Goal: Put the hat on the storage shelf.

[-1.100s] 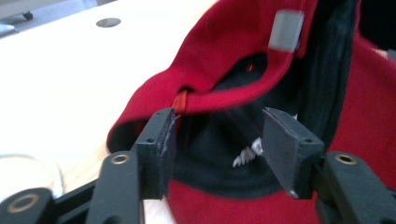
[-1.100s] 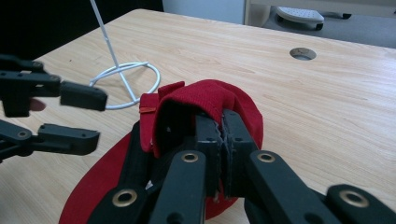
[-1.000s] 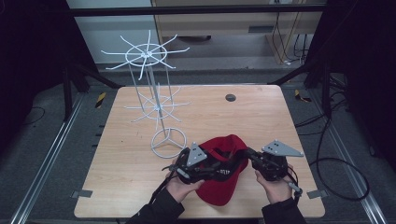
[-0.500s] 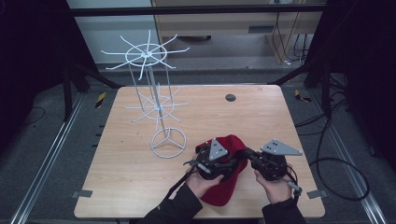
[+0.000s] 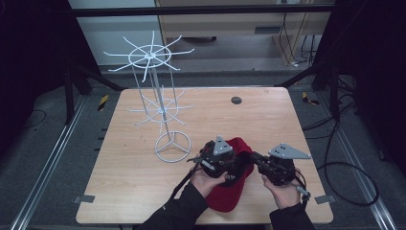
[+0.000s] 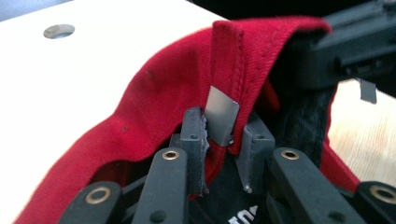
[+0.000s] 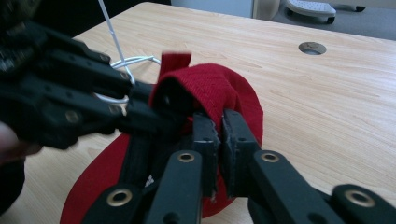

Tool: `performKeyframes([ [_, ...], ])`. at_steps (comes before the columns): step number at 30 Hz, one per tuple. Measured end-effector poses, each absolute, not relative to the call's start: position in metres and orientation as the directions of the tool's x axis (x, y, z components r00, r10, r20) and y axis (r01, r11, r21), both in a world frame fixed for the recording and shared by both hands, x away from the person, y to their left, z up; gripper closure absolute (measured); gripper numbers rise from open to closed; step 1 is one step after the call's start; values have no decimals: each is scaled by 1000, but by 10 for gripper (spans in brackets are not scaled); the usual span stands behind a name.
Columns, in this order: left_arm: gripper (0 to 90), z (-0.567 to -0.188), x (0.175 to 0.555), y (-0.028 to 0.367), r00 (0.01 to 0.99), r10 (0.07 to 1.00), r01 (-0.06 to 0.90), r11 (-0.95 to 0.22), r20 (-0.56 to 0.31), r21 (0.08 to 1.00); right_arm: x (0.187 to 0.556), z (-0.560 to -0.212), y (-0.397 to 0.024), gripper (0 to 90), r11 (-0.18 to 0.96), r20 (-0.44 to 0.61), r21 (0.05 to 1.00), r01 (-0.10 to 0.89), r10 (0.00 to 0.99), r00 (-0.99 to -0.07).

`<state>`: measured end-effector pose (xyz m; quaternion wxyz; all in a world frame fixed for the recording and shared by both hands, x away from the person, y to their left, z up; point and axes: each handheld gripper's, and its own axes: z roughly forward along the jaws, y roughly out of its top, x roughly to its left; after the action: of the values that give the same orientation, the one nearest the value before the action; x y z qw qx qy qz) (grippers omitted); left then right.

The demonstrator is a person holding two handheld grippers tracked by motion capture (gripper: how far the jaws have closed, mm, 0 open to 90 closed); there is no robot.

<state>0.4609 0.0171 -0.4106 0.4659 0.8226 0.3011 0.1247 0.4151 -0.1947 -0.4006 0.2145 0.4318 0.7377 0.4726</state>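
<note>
A red cap lies near the table's front edge, between two hands. In the left gripper view the cap's back strap stands upright, and its grey end tab sits between the jaws. My left gripper is shut on that strap. My right gripper is shut on a raised fold of the cap's red fabric. In the high view the left gripper and right gripper meet tip to tip over the cap. Its underside is hidden.
A white wire display stand with two spoked tiers rises at the back left, and its ring base lies just left of the cap. A round hole is in the tabletop farther back. Cables trail on the floor at right.
My left gripper has swung right from the cap's left side onto the cap, beside the right gripper. The right gripper has stayed in place, holding the cap.
</note>
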Motion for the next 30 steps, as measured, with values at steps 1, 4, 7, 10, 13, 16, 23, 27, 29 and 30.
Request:
performKeyframes([
  [1, 765, -406, 463, 23, 782, 618, 378, -375, -76, 846, 415, -401, -195, 772, 176, 100, 883, 435, 835, -541],
  [4, 786, -401, 465, 28, 778, 623, 380, -360, -84, 852, 414, -402, -194, 680, 174, 104, 890, 421, 823, -559],
  [7, 794, -391, 468, 34, 776, 627, 367, -354, -74, 860, 412, -401, -191, 608, 183, 101, 892, 412, 809, -579],
  [10, 797, -385, 469, 34, 775, 628, 362, -347, -72, 865, 407, -400, -188, 528, 189, 97, 893, 410, 807, -582],
  [13, 799, -381, 470, 33, 771, 633, 357, -341, -69, 870, 402, -399, -188, 408, 178, 105, 894, 411, 809, -579],
  [16, 799, -378, 474, 32, 766, 639, 359, -335, -70, 871, 397, -400, -188, 333, 158, 123, 898, 412, 807, -578],
  [23, 800, -374, 483, 29, 750, 659, 363, -343, -53, 867, 391, -412, -179, 232, 141, 173, 881, 451, 792, -585],
  [27, 800, -372, 491, 28, 741, 670, 362, -344, -43, 867, 391, -425, -167, 218, 153, 202, 854, 497, 783, -588],
  [29, 800, -371, 491, 27, 734, 677, 368, -338, -48, 866, 392, -430, -163, 228, 166, 208, 839, 519, 782, -588],
  [30, 800, -370, 492, 28, 735, 677, 366, -344, -41, 865, 391, -432, -161, 233, 171, 213, 831, 530, 782, -586],
])
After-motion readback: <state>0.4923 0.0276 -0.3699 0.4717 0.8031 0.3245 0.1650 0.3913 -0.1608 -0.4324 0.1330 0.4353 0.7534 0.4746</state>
